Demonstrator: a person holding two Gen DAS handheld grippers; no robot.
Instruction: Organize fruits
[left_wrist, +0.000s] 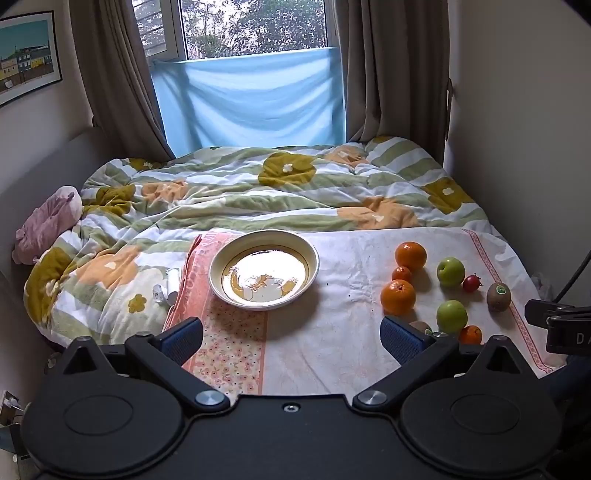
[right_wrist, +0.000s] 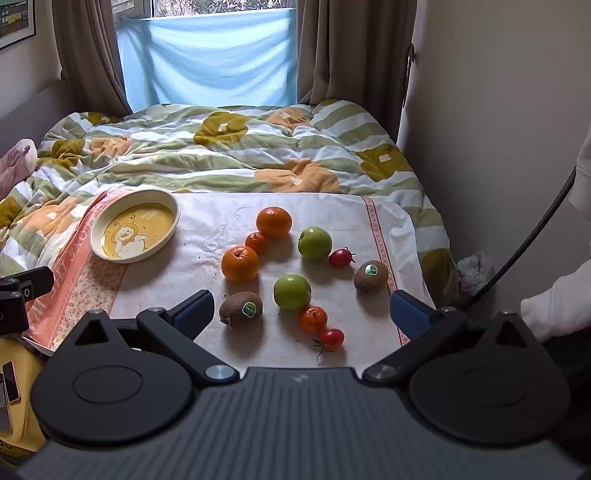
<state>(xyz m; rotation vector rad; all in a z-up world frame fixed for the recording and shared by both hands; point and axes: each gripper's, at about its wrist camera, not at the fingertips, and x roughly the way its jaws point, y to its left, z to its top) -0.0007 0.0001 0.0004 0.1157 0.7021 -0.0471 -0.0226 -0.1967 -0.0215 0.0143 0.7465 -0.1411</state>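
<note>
Your right tongs (right_wrist: 301, 314) hang spread and empty just before the brown fuzzy kiwi with a green sticker (right_wrist: 241, 308), its long axis lying crosswise, left of centre. Your left tongs (left_wrist: 291, 336), also spread, face the empty cream duck-printed ceramic bowl (left_wrist: 263, 268) further left, with open cloth between.

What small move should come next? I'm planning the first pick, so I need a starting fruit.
Probably ease the open right claw down onto the near brown kiwi with the green sticker. It lies closest to that claw, nothing is held yet, and the round cream dish with the duck picture holds no fruit.
</note>
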